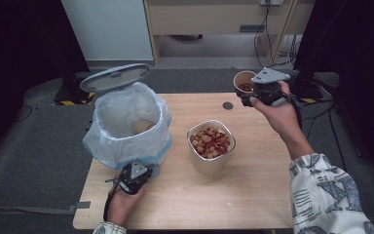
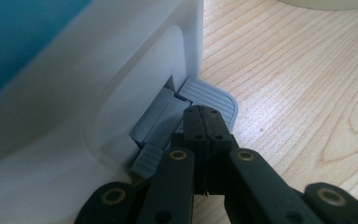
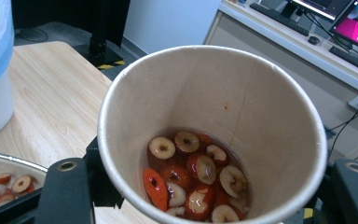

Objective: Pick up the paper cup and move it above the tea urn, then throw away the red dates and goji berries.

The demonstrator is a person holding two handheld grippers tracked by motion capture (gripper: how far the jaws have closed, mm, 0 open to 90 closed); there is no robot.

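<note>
Two grippers engaged: left gripper [image 2: 205,116] closed, pressing bin pedal [image 2: 209,95]; right gripper [image 1: 265,92] clamps paper cup [image 3: 205,93] of jujube slices [image 3: 193,175]. Advice: keep pedal down, tip cup over bin [image 1: 126,122].

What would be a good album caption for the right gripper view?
Right gripper holds up a paper cup with sliced red dates lying in liquid at its bottom.

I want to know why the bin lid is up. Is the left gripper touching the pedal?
Touching. In the left gripper view, the shut left gripper presses its tips on the grey pedal at the foot of the bin.
</note>
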